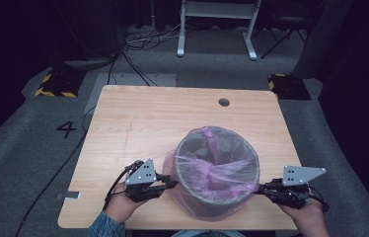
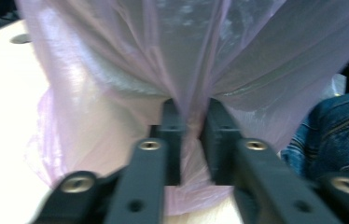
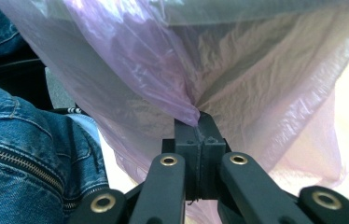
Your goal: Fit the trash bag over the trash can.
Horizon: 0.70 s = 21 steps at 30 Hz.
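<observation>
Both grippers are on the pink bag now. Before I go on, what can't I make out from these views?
- Bin's inside bottom: high view, covered by the pink bag.
- Bin rim and wall: both gripper views, draped by the bag.
- Left gripper fingers' hold: left gripper view, blurred.
- Person's body: cut off by the high view's bottom edge.

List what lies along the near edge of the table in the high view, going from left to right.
Person's left hand → left tongs, shut on the pink bag → grey bin lined with the pink bag → right tongs, shut on the bag's other side → person's right hand.
</observation>
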Each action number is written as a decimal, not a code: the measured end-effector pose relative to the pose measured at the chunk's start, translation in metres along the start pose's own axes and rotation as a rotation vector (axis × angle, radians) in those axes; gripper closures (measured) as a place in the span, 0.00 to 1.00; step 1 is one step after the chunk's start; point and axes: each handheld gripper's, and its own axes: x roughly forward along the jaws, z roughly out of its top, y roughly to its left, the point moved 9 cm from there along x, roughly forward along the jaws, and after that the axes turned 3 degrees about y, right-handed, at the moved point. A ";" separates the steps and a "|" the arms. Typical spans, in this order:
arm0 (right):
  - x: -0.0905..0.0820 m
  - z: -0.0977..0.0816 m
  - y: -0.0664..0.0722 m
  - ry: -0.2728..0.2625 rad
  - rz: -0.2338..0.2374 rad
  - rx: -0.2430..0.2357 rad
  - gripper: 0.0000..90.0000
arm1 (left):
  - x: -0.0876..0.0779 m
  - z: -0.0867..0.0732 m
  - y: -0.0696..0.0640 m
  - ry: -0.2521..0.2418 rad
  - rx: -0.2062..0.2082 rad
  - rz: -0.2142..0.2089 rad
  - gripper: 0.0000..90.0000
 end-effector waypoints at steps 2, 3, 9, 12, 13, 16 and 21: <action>0.000 -0.005 -0.006 0.013 -0.017 0.017 1.00 | 0.001 -0.007 0.005 0.030 -0.017 0.030 0.99; 0.001 -0.008 -0.008 0.019 -0.023 0.022 1.00 | 0.002 -0.011 0.008 0.046 -0.025 0.047 0.99; 0.022 -0.039 -0.022 0.130 -0.047 0.076 1.00 | 0.020 -0.026 0.009 0.149 -0.014 0.076 0.98; 0.034 -0.053 -0.025 0.178 -0.052 0.090 1.00 | 0.031 -0.036 0.006 0.220 -0.004 0.058 0.98; 0.037 -0.058 -0.024 0.194 -0.054 0.095 1.00 | 0.035 -0.041 0.005 0.241 -0.017 0.034 0.98; 0.042 -0.066 -0.025 0.224 -0.049 0.116 1.00 | 0.040 -0.053 0.002 0.279 -0.065 -0.016 0.98; 0.045 -0.076 -0.024 0.273 -0.028 0.144 1.00 | 0.034 -0.061 -0.001 0.304 -0.068 -0.010 0.98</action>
